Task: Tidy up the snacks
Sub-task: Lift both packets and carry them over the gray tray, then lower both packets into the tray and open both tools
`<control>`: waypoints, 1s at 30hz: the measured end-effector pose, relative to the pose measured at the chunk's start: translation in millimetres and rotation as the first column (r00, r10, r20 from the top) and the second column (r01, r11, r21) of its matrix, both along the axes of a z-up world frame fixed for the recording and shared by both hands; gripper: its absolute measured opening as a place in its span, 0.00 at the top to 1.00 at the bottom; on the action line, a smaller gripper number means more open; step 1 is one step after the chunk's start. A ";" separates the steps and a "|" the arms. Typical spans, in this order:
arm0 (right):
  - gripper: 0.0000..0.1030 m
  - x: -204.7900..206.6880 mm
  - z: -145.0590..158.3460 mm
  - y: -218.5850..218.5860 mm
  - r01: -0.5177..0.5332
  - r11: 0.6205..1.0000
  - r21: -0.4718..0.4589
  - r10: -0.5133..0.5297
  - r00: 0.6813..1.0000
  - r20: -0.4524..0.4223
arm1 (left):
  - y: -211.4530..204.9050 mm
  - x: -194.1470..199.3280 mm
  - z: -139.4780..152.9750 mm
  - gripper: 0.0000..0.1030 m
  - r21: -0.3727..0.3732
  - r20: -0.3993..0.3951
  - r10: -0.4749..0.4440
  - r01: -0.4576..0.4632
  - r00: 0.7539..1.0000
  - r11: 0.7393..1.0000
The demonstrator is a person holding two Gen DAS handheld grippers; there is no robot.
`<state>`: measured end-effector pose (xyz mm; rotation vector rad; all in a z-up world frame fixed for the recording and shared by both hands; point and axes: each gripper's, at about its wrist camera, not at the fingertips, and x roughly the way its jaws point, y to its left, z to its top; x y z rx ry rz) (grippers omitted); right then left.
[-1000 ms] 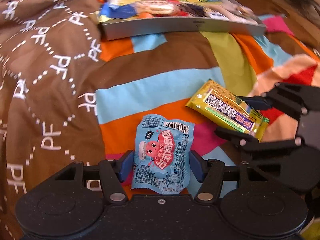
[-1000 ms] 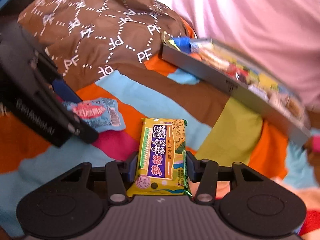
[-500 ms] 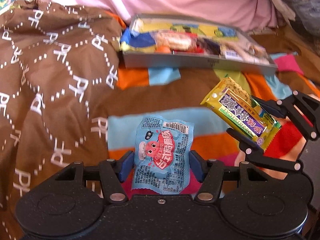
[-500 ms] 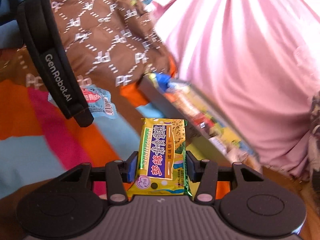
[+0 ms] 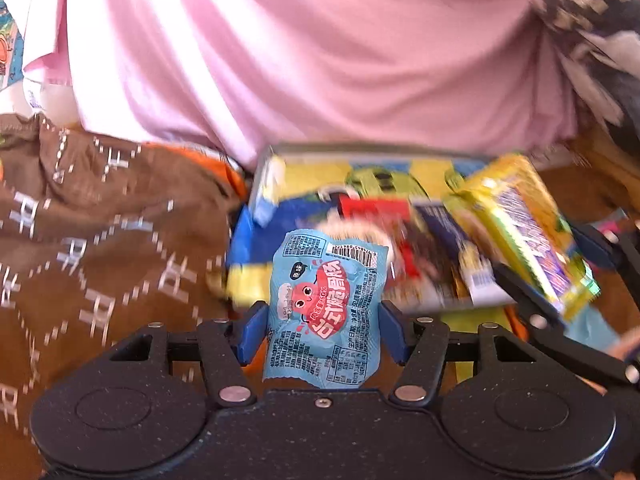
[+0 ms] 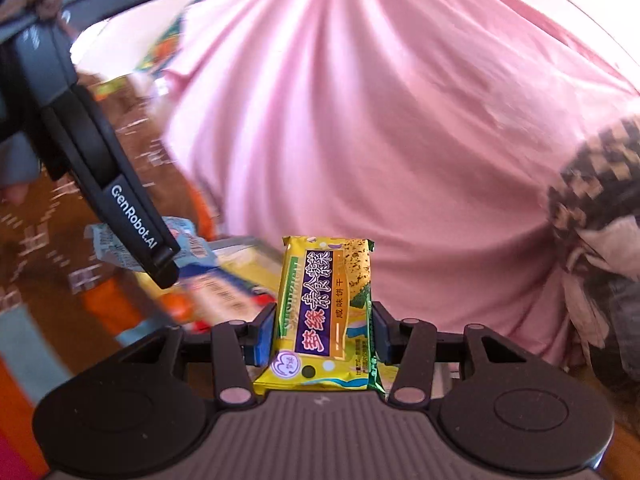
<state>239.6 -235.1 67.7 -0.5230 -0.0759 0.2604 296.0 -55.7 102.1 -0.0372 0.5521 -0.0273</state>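
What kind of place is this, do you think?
Likely a bed or sofa at home: colourful striped bedding, a brown patterned blanket, pink fabric behind, and a snack tin resting on them.

The light-blue snack packet [image 5: 326,308] with a red cartoon figure stands upright, pinched at its sides; the yellow biscuit pack [image 6: 326,316] with a purple label is likewise clamped upright; a grey tin [image 5: 280,152] brims with blurred snacks.
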 end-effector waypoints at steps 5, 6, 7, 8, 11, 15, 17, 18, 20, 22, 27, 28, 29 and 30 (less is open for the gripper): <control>0.49 29.3 8.8 -15.4 0.050 0.996 0.075 -0.047 0.998 -0.039 | -13.5 39.9 12.0 0.40 0.007 0.018 0.033 -0.034 0.999 0.999; 0.49 35.5 12.5 -18.3 0.053 0.994 0.097 -0.047 0.997 -0.063 | -16.4 49.1 12.9 0.40 -0.001 0.014 0.040 -0.040 0.999 0.999; 0.49 41.8 16.1 -20.5 0.059 0.992 0.115 -0.050 0.996 -0.080 | -18.4 56.9 13.0 0.40 -0.013 0.011 0.046 -0.046 0.999 0.999; 0.49 47.7 18.5 -20.6 0.065 0.990 0.122 -0.054 0.994 -0.092 | -20.4 64.8 12.8 0.40 -0.025 0.012 0.052 -0.052 0.999 0.998; 0.49 68.8 19.6 -24.3 0.083 0.991 0.101 -0.068 0.988 -0.141 | -25.9 82.9 10.3 0.40 -0.058 0.027 0.065 -0.063 0.998 0.996; 0.49 92.4 17.1 -21.8 0.072 0.995 0.064 -0.056 0.975 -0.217 | -30.0 98.7 1.4 0.40 -0.059 0.014 0.065 -0.064 0.998 0.996; 0.49 99.7 15.2 -21.5 0.065 0.997 0.037 -0.054 0.969 -0.243 | -28.9 105.4 -3.7 0.40 -0.070 0.001 0.073 -0.072 0.997 0.995; 0.49 106.0 14.9 -20.5 0.060 0.998 0.026 -0.051 0.964 -0.261 | -28.7 107.8 -6.2 0.40 -0.075 -0.002 0.077 -0.077 0.997 0.994; 0.49 113.3 14.7 -23.4 0.054 0.998 0.022 -0.045 0.953 -0.301 | -28.0 111.1 -9.6 0.40 -0.079 -0.006 0.080 -0.080 0.997 0.994; 0.49 123.6 15.7 -19.2 0.043 0.999 0.014 -0.036 0.940 -0.338 | -27.9 115.1 -11.9 0.40 -0.085 -0.008 0.070 -0.070 0.998 0.994; 0.49 143.8 19.0 -10.1 0.024 1.000 0.009 -0.018 0.899 -0.437 | -28.3 126.3 -12.5 0.39 -0.094 -0.045 0.023 -0.027 0.999 0.995; 0.49 146.7 19.8 -9.2 0.024 1.000 0.008 -0.018 0.893 -0.450 | -27.3 127.4 -13.2 0.39 -0.102 -0.049 0.025 -0.030 0.998 0.994; 0.49 148.5 20.8 -8.7 0.023 1.000 0.010 -0.016 0.886 -0.463 | -26.1 129.4 -14.2 0.38 -0.114 -0.058 0.018 -0.024 0.998 0.993; 0.49 152.1 23.0 -7.9 0.019 1.000 0.012 -0.011 0.880 -0.476 | -24.7 130.5 -14.8 0.39 -0.122 -0.063 0.015 -0.023 0.998 0.992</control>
